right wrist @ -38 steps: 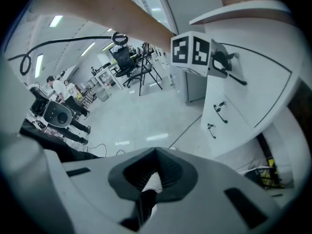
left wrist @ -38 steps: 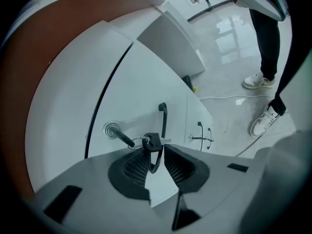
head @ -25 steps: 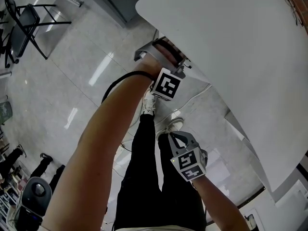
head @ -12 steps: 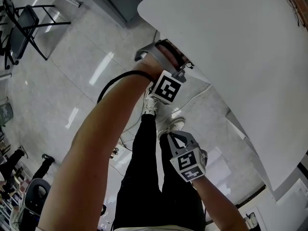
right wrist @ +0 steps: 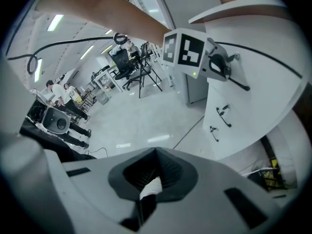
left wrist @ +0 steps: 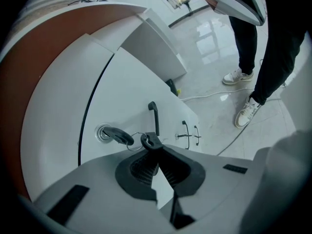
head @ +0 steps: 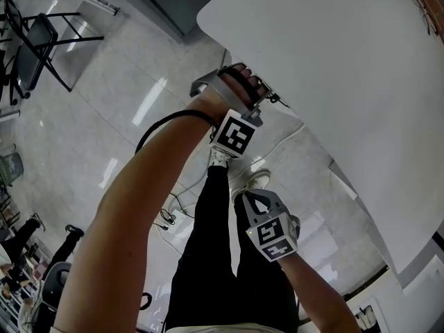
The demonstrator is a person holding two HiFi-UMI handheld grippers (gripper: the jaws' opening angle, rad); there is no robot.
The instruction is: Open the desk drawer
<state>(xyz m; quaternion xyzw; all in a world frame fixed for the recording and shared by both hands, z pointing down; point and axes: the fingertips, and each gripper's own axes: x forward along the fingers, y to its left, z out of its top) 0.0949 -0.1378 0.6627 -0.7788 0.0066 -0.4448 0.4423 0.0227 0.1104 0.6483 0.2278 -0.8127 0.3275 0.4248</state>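
Note:
The white curved drawer front (left wrist: 126, 91) carries a black bar handle (left wrist: 154, 117) and a lock with a black key (left wrist: 114, 135) in it. A wire ring links that key to a second black key (left wrist: 148, 141) that hangs beside it. My left gripper (left wrist: 154, 143) has its jaws pinched on this hanging key, just below the handle. In the head view the left gripper (head: 258, 97) reaches under the edge of the white desk top (head: 333, 61), its tips hidden. My right gripper (head: 251, 198) hangs lower, away from the desk, shut with nothing in it (right wrist: 155, 152).
Two smaller black handles (left wrist: 185, 129) sit on the panel below the drawer. A person's dark-trousered legs and white shoes (head: 220, 159) stand on the glossy floor with a white cable (head: 291, 134). A black chair (head: 35, 40) and people (right wrist: 61, 94) are far off to the left.
The left hand has turned a little and shifted slightly up along the desk's edge. The right gripper has kept its place.

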